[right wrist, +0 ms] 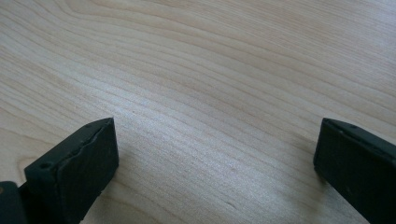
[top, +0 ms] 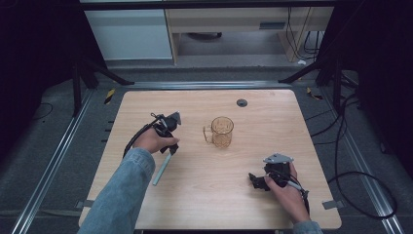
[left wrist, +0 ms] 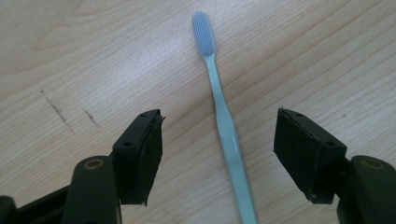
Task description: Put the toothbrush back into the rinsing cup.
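Wooden table (top: 272, 122): one toothbrush (left wrist: 224, 116), one mug (top: 221, 131)

Lab: wooden table (top: 292, 122) amid tripods (top: 78, 73), floor cables (top: 350, 146).

Denim sleeve (top: 122, 190), black hand-held gripper (top: 169, 127)

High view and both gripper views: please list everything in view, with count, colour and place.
toothbrush: 1, pale blue-green, flat on the table between the left gripper's open jaws, untouched
mug: 1, clear amber, upright near table centre, handle to its left
table: 1, light wood
grommet: 1, dark, far edge of table
left gripper: 1, black, over the toothbrush
right gripper: 1, black, open, near right of table
denim sleeve: 1, blue, left forearm
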`<act>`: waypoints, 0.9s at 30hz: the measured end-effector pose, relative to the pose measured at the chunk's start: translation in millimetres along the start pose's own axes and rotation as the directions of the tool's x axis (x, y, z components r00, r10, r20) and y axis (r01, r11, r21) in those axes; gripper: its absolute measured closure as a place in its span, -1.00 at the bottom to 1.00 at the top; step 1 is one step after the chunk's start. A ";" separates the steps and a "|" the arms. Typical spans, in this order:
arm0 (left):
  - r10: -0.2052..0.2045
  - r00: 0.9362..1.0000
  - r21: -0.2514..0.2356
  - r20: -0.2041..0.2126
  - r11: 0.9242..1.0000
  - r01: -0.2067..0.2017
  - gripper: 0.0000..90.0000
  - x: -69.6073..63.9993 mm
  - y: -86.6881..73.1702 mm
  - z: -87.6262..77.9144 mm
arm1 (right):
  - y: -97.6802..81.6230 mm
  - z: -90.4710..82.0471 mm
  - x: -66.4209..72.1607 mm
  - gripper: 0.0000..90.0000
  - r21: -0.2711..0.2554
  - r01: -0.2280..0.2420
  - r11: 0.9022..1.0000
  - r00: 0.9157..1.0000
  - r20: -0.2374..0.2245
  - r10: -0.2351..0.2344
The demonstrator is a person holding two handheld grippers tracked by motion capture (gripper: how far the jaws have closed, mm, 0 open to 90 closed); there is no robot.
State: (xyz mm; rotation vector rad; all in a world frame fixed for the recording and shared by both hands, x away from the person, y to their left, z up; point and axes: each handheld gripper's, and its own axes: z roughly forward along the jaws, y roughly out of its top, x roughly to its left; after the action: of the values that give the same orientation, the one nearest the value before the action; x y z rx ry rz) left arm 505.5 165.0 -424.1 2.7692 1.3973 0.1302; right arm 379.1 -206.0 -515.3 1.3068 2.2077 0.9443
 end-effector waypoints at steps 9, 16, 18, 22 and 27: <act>-0.039 0.999 0.020 0.023 0.999 0.038 -0.15 0.8 -7.1 15.4 | 0.0 -0.2 0.0 -0.99 0.001 0.000 1.000 1.000 0.001 0.000; -0.076 0.996 0.017 0.041 0.997 0.075 -0.05 5.8 -11.5 22.5 | 0.0 -0.1 0.0 -0.99 0.001 0.001 1.000 1.000 0.001 -0.001; -0.080 0.996 0.015 0.041 0.997 0.079 0.01 6.0 -11.7 23.2 | 0.0 -0.1 0.0 -0.99 0.001 0.001 1.000 1.000 0.001 -0.001; -0.085 0.995 0.016 0.046 0.996 0.084 0.05 4.8 -11.4 25.2 | 0.0 -0.2 0.0 -0.99 0.001 0.001 1.000 1.000 0.001 -0.001; -0.082 0.996 0.035 0.046 0.996 0.081 0.10 1.5 -9.4 28.0 | 0.0 -0.1 0.0 -0.99 0.001 0.001 1.000 1.000 0.001 -0.001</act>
State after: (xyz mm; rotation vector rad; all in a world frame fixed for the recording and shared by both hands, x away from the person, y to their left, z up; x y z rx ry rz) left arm 501.4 172.0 -452.6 2.7172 1.5122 0.0392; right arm 379.0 -206.1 -515.2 1.3065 2.2082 0.9420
